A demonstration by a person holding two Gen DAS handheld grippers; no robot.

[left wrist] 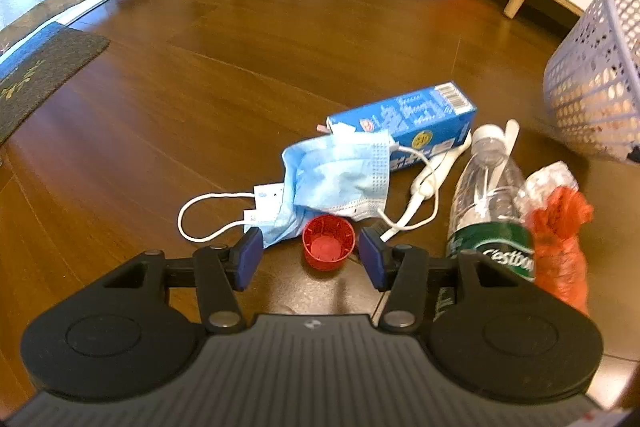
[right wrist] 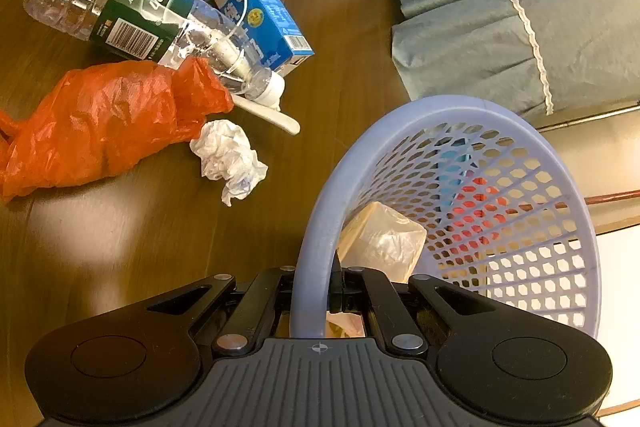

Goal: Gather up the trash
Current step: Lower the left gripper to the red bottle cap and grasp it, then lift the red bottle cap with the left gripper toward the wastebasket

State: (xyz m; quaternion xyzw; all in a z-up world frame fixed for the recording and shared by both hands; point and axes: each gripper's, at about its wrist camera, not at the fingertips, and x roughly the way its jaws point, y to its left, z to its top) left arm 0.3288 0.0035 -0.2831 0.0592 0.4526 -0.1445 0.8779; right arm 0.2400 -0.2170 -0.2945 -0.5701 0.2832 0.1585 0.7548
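1. While the small red ribbed plastic cap (left wrist: 329, 243) lies open side up on the brown wooden floor (left wrist: 240, 67), it is framed between the blue pads of the left gripper (left wrist: 311, 255), whose jaws are spread wide and touch nothing.
2. Just behind the cap, a crumpled light-blue face mask (left wrist: 340, 179) is seen draped against a blue cardboard carton (left wrist: 424, 119), with a clear plastic water bottle with a green label (left wrist: 486, 203) and an orange plastic bag (left wrist: 560, 243) to the right.
3. Only in the right wrist view is the right gripper (right wrist: 316, 291) shown, clamped on the rim of the lavender perforated plastic basket (right wrist: 500, 187), which is tilted.
4. A pale plastic-wrapped lump (right wrist: 380, 239) inside the basket is revealed there alone.
5. A crumpled white tissue (right wrist: 228, 155) near the basket is shown fully in that view.
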